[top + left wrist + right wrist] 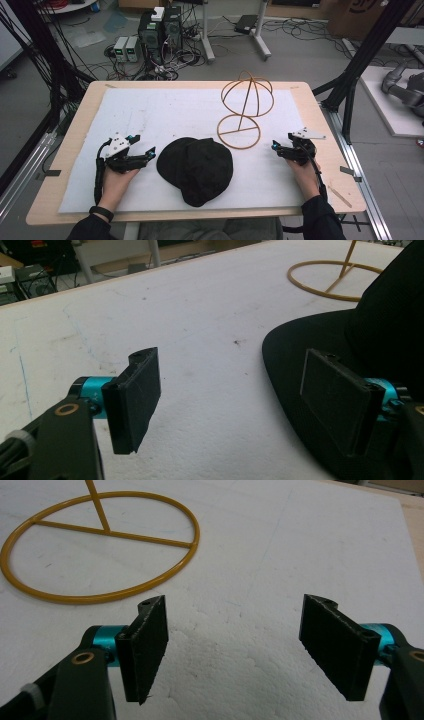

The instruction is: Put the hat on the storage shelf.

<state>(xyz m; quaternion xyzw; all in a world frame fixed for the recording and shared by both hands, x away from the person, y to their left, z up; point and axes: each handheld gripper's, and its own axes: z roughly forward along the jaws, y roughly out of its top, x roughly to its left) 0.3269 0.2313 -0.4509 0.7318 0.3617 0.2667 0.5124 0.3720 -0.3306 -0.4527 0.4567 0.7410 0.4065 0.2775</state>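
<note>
Right now the black cap lies flat mid-mat, between both grippers, w/ the wire hat stand just behind it. Left gripper sits at the cap's edge, jaws wide, nothing held; right gripper also gapes, apart from it. Best approach: slide one jaw under the brim, pinch firmly, lift level toward stand.

Pretty sure I'm working in a robotics lab here. Behind the wooden worktop there's a stack of computer towers sitting on bare floor, cables tangled everywhere, black metal framing around the rig, and a grey robot arm parked off to the side.
</note>
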